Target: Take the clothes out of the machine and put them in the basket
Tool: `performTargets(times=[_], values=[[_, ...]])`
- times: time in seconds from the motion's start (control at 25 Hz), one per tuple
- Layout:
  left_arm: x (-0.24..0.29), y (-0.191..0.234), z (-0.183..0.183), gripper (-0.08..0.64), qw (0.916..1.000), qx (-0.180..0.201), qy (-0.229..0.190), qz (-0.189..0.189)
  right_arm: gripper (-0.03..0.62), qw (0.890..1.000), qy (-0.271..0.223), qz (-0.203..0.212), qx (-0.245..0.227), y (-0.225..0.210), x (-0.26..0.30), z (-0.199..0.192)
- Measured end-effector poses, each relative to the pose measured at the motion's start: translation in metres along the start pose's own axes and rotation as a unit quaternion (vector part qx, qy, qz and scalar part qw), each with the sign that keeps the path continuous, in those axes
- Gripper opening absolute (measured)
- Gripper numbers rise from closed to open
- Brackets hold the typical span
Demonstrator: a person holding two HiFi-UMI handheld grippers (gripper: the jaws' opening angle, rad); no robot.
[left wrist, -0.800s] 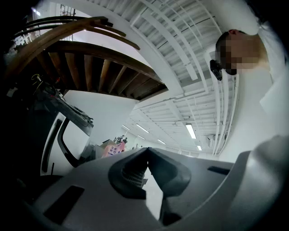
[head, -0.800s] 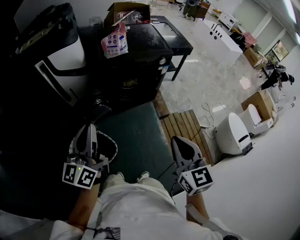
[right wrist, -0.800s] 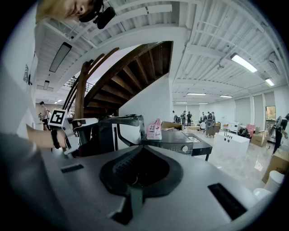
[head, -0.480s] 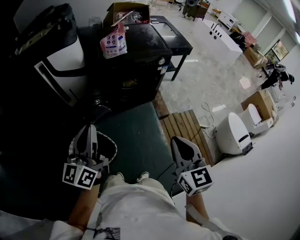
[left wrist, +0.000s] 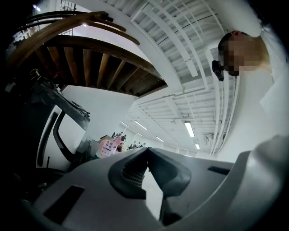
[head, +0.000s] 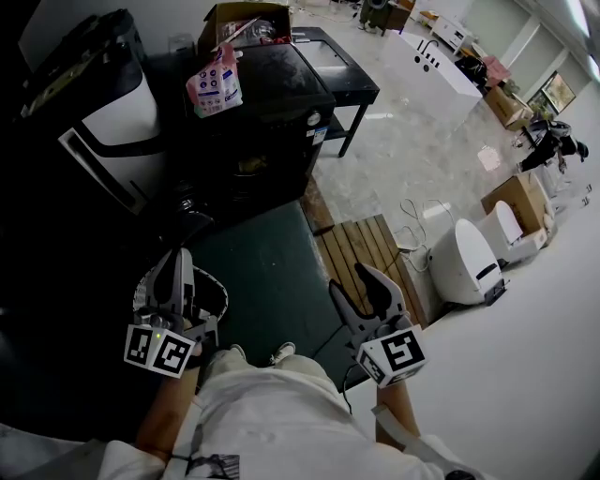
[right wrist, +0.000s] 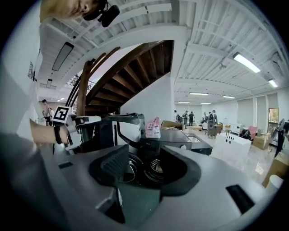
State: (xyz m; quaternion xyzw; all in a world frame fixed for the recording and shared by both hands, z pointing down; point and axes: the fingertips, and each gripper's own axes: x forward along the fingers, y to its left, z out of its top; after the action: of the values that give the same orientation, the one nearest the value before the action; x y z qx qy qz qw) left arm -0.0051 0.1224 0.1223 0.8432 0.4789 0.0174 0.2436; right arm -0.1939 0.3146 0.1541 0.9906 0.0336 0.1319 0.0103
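Now left gripper (head: pixel 175 258) clenched, empty, hovering over white-rimmed basket (head: pixel 223 292) beside green mat (head: pixel 272 277); right gripper (head: pixel 353 281) jaws apart, nothing between, pointing toward dark machine (head: pixel 267 122) ahead, well apart from it

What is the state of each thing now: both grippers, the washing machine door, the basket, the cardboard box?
left gripper: shut, empty
right gripper: open, empty
washing machine door: appears open
basket: upright, contents too dark to tell
cardboard box: flaps open

Black machine (head: pixel 272 131); pink pouch (head: pixel 214 82); dark green mat (head: pixel 267 277); brown slatted board (head: pixel 361 251); pale grey floor (head: pixel 422 150).
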Motion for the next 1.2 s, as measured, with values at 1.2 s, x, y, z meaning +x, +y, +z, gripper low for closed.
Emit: performTargets(times=[1.2], values=[[0.237, 0.084, -0.102, 0.014, 0.9971, -0.047, 0.009, 0.059, 0.437, 0.989, 0.108, 0.091, -0.046, -0.162, 0.199, -0.019]])
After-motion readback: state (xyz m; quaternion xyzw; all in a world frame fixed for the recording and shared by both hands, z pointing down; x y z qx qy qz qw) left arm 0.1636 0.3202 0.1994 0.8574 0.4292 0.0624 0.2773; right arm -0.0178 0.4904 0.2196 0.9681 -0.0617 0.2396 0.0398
